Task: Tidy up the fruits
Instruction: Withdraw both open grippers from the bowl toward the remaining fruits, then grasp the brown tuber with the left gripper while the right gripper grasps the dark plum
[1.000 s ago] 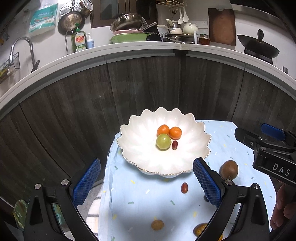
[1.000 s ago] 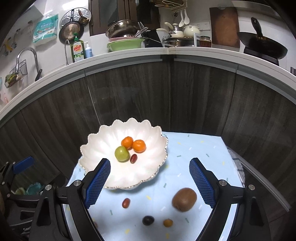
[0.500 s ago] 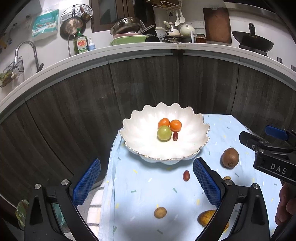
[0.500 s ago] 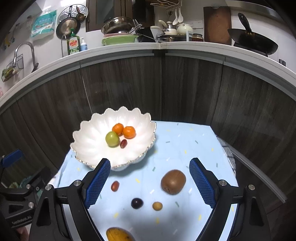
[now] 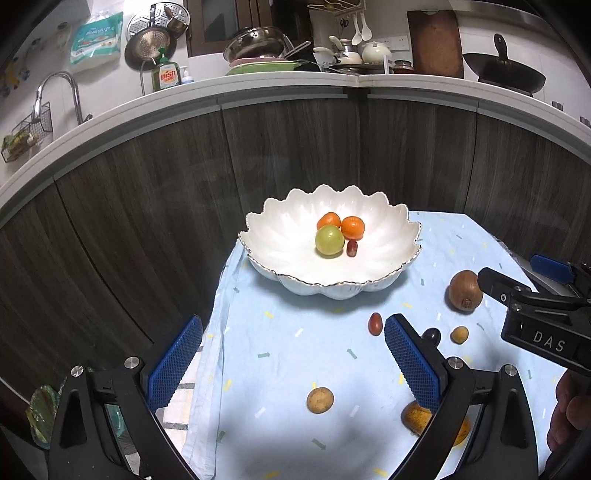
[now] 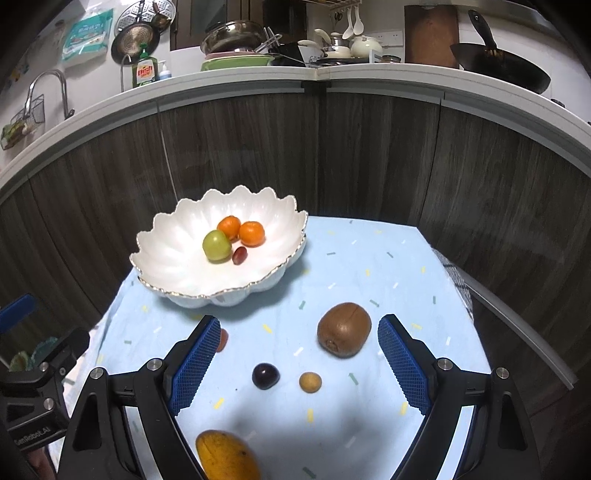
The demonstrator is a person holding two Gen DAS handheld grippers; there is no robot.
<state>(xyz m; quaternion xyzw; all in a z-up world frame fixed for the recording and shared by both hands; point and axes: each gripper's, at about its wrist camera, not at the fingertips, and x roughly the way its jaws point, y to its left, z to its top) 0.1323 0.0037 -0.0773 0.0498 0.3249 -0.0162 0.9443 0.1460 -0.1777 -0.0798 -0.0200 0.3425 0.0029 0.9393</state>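
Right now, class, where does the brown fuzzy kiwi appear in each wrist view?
Left wrist view: the brown fuzzy kiwi lies far right, on the blue cloth.
Right wrist view: kiwi lies right of centre.
Shared landmark: the white scalloped bowl, left of the kiwi in both.

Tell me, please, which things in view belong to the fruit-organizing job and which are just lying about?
Part of the job: white bowl holding two oranges, a green fruit and a red grape; kiwi, dark grape, small yellow fruit, mango, red grape and brown round fruit on the cloth.

Just lying about: dish soap, wok, cutting board, faucet.
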